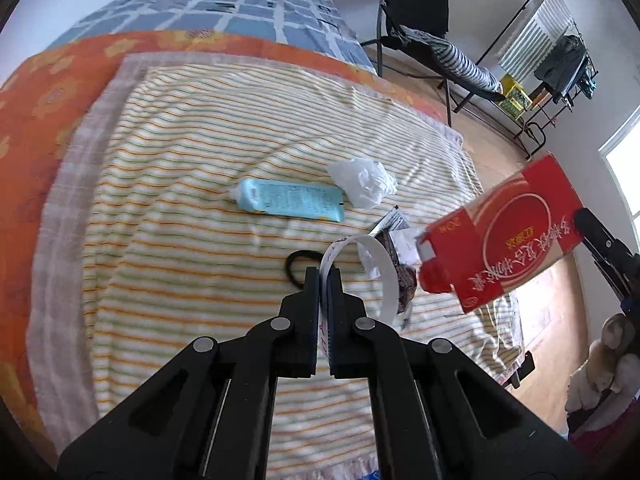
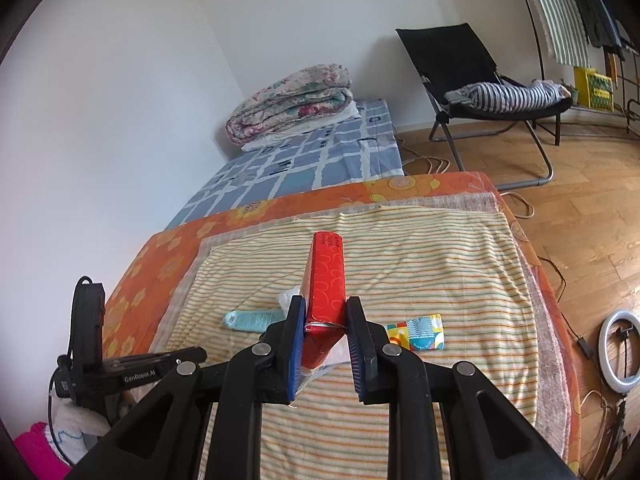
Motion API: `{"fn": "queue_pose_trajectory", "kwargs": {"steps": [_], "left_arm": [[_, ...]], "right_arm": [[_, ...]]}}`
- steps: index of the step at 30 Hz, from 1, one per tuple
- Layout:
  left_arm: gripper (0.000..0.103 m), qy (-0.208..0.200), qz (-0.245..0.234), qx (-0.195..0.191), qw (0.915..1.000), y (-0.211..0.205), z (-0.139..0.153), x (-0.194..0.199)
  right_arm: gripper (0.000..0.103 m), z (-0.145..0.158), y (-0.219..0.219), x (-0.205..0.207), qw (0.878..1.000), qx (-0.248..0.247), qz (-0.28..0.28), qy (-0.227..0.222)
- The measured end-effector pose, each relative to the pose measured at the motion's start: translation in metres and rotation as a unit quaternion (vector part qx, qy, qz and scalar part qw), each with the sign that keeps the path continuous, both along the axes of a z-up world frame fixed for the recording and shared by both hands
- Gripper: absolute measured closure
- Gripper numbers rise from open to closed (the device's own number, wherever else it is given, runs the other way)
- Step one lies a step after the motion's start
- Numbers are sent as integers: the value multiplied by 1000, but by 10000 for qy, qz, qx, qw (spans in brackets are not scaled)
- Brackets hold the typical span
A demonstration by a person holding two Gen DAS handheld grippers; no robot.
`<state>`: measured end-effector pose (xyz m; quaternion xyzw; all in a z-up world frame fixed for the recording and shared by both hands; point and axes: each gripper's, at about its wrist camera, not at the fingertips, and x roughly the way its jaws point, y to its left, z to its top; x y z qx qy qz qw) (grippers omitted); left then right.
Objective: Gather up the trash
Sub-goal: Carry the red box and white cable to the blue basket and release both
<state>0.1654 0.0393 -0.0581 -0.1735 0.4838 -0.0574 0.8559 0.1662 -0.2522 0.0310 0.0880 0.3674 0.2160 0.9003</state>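
My left gripper is shut on a curled white paper strip and holds it above the striped cloth. My right gripper is shut on an open red carton, which also shows in the left wrist view, held in the air to the right of the strip. On the cloth lie a light blue tube, a crumpled white tissue, a black hair tie and dark wrapper scraps. A colourful sachet lies right of the right gripper.
The cloth covers an orange flowered mattress beside a blue checked one with a folded quilt. A black folding chair with striped clothes, a drying rack and a ring light stand on the wood floor.
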Motion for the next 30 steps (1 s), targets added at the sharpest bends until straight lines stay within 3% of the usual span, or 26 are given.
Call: {"fn": "queue_pose_trajectory", "kwargs": {"steps": [5, 15, 30], "left_arm": [[102, -7, 67, 374, 9993, 8, 1, -20], [102, -20, 2, 448, 9990, 15, 1, -66], [102, -66, -486, 458, 9977, -19, -6, -145]], "right_arm": [[84, 3, 2, -22, 9999, -65, 104, -66], [84, -2, -2, -67, 9993, 43, 363, 70], [84, -21, 2, -150, 9939, -36, 1051, 316]]}}
